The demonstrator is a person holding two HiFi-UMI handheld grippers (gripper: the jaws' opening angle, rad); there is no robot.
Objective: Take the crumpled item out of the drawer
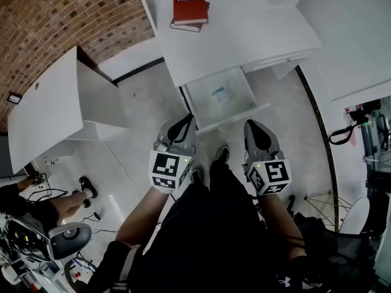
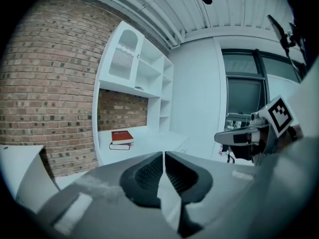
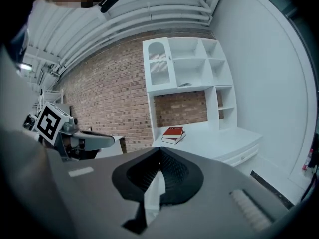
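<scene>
Drawer [image 1: 236, 116], one; crumpled item [image 1: 221, 94], one; books [image 1: 190, 7], two.

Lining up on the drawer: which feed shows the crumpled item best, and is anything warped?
Head view: sharp centre, fisheye-bent edges; the crumpled item shows pale, low-contrast in the open drawer. Left gripper view: dark vignette, the left tool fills the lower half, drawer out of frame. Right gripper view: same, with the right tool.

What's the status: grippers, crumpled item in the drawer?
Left gripper shut, empty; right gripper shut, empty. Pale crumpled item lying in open white drawer. Nothing blocking it.
</scene>
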